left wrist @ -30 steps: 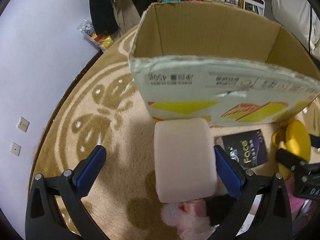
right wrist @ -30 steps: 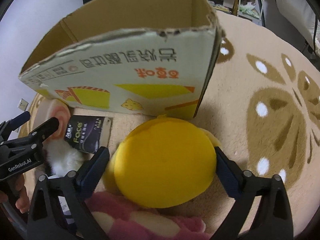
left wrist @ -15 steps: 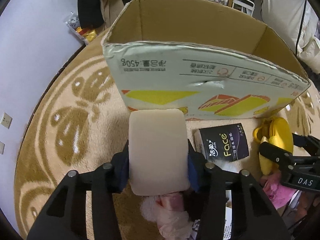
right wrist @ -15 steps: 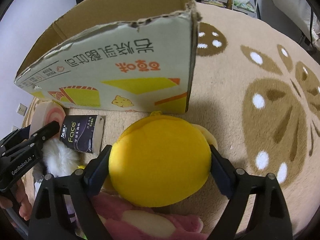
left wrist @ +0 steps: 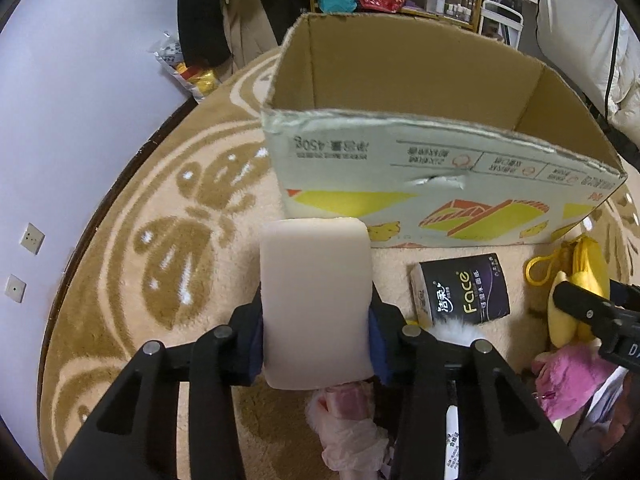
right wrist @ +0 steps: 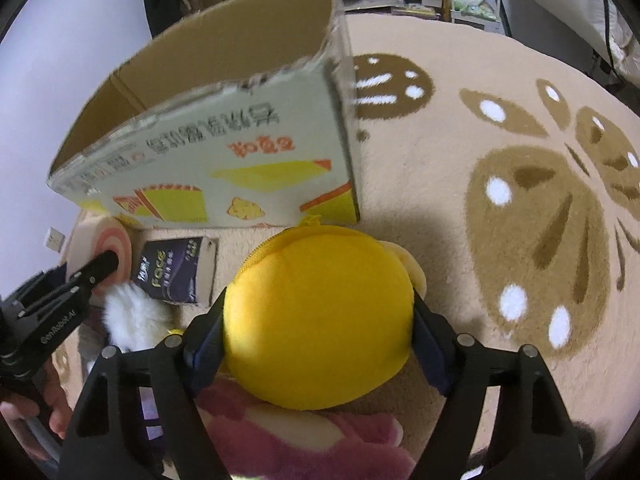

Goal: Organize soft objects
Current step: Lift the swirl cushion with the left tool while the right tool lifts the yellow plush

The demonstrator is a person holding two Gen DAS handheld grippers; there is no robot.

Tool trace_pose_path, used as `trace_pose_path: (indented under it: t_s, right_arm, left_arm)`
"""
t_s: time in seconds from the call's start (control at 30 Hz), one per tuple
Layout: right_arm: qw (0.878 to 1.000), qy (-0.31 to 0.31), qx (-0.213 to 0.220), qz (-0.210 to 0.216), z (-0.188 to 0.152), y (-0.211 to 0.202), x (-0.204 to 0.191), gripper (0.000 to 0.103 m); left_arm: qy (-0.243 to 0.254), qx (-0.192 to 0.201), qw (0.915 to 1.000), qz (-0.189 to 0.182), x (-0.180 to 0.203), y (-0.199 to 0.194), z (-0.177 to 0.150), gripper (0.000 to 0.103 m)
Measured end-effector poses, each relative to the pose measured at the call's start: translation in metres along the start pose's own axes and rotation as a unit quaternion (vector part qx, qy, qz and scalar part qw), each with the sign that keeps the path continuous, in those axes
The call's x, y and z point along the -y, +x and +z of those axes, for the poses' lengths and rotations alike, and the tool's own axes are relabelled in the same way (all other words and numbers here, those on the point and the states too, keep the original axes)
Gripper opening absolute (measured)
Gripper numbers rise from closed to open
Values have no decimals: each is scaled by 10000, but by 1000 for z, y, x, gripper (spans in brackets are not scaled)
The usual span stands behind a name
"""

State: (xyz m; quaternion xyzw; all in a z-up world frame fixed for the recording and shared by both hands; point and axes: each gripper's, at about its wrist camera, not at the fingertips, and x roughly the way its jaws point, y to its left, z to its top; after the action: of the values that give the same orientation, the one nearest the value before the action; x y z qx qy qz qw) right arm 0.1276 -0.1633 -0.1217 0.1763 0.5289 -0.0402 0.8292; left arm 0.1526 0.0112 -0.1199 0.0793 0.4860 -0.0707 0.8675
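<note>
- Left wrist view: the cardboard box (left wrist: 420, 92) stands open-topped on the far part of the patterned rug (left wrist: 132, 264). Its brown inner walls show, but its floor is hidden.
- The left gripper (left wrist: 316, 334) points steeply down. Its jaws have just been closing and now clamp the pale pink cushion (left wrist: 316, 300), both blue pads pressed into its sides, just near of the box's printed wall.
- To the right lie a black tissue pack (left wrist: 464, 290), a white fluffy thing (left wrist: 456, 330) and a pink plush (left wrist: 568, 380).
- Right wrist view: the same box (right wrist: 224, 128) sits far left, its floor again hidden.
- The right gripper (right wrist: 318, 330) also tilts steeply down. Its jaws have just been closing and squeeze the yellow plush (right wrist: 318, 316), which sits near the box's right corner, above a pink plush (right wrist: 304, 440).
</note>
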Motion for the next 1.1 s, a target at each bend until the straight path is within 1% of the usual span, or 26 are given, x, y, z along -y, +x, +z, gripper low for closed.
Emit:
trace_pose_path:
  t_s: [0.13, 0.2, 0.3, 0.47, 0.63, 0.73, 0.83, 0.93, 1.0, 1.1]
  right_arm:
    - [9999, 17, 114, 14, 1, -5, 3, 84]
    - [9998, -15, 188, 53, 4, -15, 3, 84]
    - [9991, -145, 387, 132, 4, -25, -5, 84]
    - [9970, -393, 624, 213, 2, -41, -18, 84]
    - [9947, -630, 792, 173, -8, -59, -30, 84]
    - [9934, -680, 896, 204, -10, -66, -29, 84]
    - [9914, -701, 1066, 290, -13, -78, -31, 84]
    - [9876, -845, 1277, 351, -16, -93, -38, 84]
    - [9860, -923, 1333, 382, -17, -99, -41, 84]
    - [9831, -1013, 1466, 421, -22, -109, -45, 84]
  left_arm:
    - [-58, 150, 9999, 47, -2, -10, 1, 40]
    - [-102, 225, 9997, 41, -3, -16, 1, 40]
    - [-165, 312, 9992, 207, -5, -24, 3, 40]
    - [-237, 472, 9983, 259, -10, -36, 3, 39]
    - [-252, 650, 9969, 355, -12, -54, -1, 39]
    - [-298, 855, 9953, 342, -14, -69, -2, 39]
    - [-267, 1078, 9930, 410, -12, -84, -2, 39]
    - [-230, 1303, 9897, 548, -9, -99, -5, 39]
    - [-126, 1493, 9864, 677, -5, -113, -7, 39]
    - [-6, 1715, 9823, 750, -1, -128, -10, 40]
